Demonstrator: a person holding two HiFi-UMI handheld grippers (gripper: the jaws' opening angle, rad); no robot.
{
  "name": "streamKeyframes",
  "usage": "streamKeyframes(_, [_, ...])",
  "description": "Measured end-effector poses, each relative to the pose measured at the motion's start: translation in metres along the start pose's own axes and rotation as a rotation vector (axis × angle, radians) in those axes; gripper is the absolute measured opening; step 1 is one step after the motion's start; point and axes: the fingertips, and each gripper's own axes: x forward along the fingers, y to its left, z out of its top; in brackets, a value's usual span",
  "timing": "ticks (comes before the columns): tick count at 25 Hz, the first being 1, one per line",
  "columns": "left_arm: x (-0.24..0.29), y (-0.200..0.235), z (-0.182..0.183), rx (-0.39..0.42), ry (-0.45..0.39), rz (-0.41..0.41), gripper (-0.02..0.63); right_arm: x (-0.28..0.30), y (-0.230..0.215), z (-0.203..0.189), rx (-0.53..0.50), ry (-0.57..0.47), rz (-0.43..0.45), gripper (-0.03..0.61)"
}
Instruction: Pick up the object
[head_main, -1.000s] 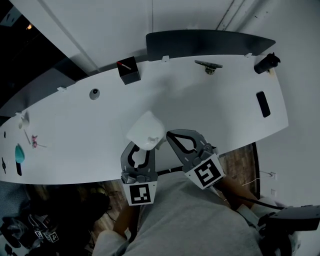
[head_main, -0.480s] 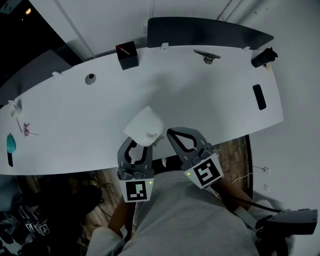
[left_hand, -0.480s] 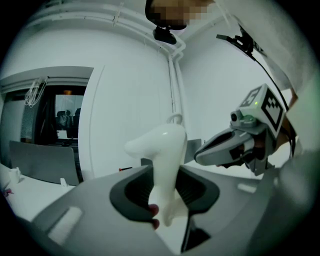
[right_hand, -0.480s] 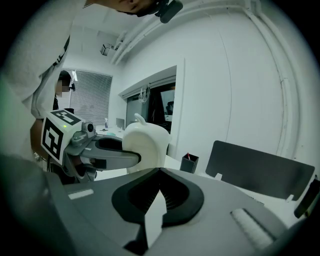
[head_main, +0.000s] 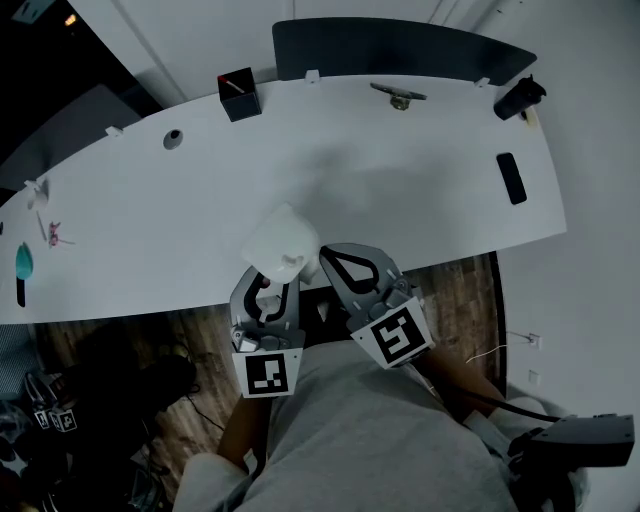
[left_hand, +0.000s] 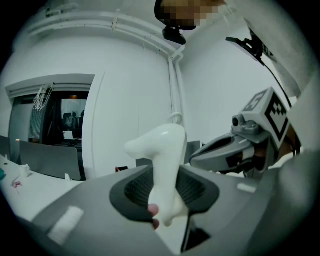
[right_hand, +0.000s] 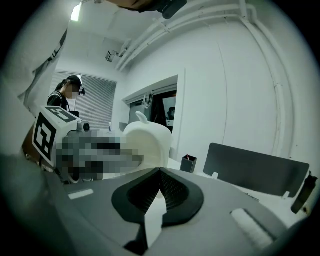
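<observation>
Pulled back toward the table (head_main: 420, 180) edge, our left tool (head_main: 268, 284) grips the white object (head_main: 279, 243); our right tool (head_main: 328, 254) is clenched empty

Between the left tongs (left_hand: 164, 196) the white object (left_hand: 163, 150) gleams, glossy and smooth like plastic. Left and right tongs (right_hand: 159, 192) show matt grey plastic with dark ribbed pads (left_hand: 134, 189). Beyond them, the smooth matt white counter (head_main: 400, 200); below them, a wood-grain floor (head_main: 462, 292).

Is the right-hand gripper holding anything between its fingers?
No, the fingers of the right gripper are pressed together on nothing; the white object sits in the left gripper.
</observation>
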Motion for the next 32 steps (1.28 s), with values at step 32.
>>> streamKeyframes(32, [-0.038, -0.036, -0.005, 0.038, 0.052, -0.093, 0.127, -0.061, 0.022, -0.003, 0.131, -0.082, -0.069, 0.002])
